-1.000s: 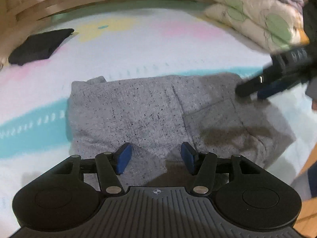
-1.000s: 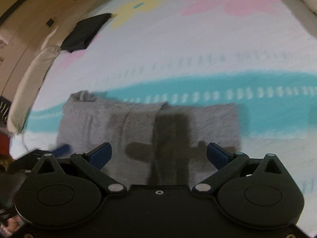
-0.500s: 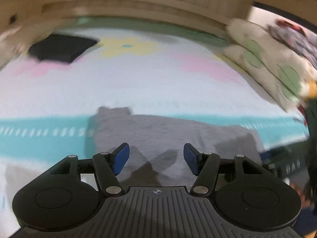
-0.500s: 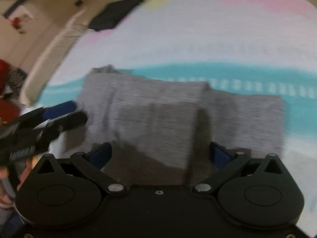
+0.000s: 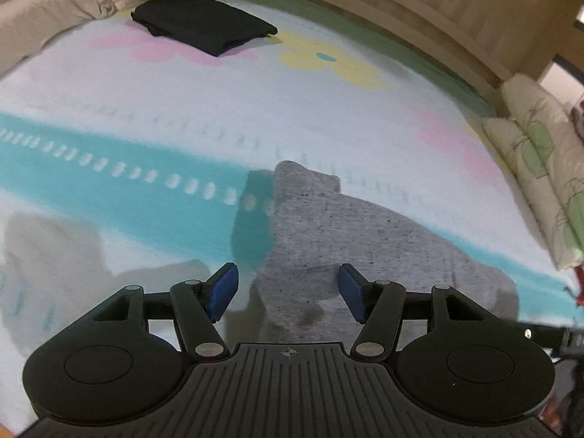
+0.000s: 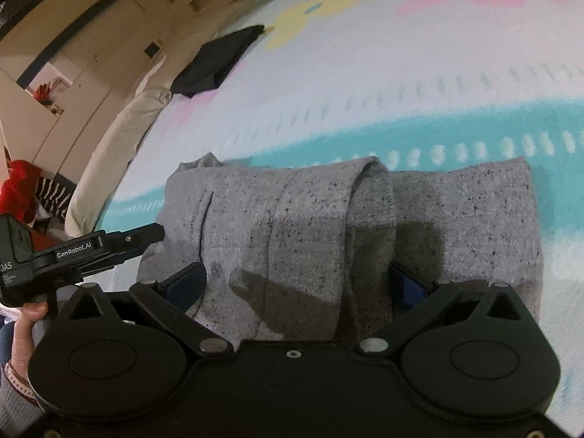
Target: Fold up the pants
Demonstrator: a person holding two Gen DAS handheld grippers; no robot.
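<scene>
The grey speckled pants [image 6: 310, 219] lie folded into a thick rectangle on the pastel bed sheet [image 5: 255, 109], with one folded layer ending in a raised ridge across the middle. My left gripper [image 5: 287, 294] is open, and the left end of the pants [image 5: 346, 237] shows between its blue pads without touching them. In the right wrist view the left gripper [image 6: 146, 235] points at that same left edge, with a hand [image 6: 29, 310] on its grip. My right gripper [image 6: 295, 284] stands wide open low over the near edge of the pants. Its right pad [image 6: 405, 284] sits beside the ridge.
A folded black garment [image 5: 204, 31] lies far back on the sheet, also seen as a black garment [image 6: 219, 58] from the right wrist. Leaf-patterned bedding [image 5: 540, 168] is stacked at the right and a beige bolster [image 6: 120, 138] lines the left edge. A wooden wall [image 5: 438, 11] closes the back.
My left gripper has swung from over the pants' middle to their left end, rolling as it went. My right gripper has come closer to the pants. Both stayed open.
</scene>
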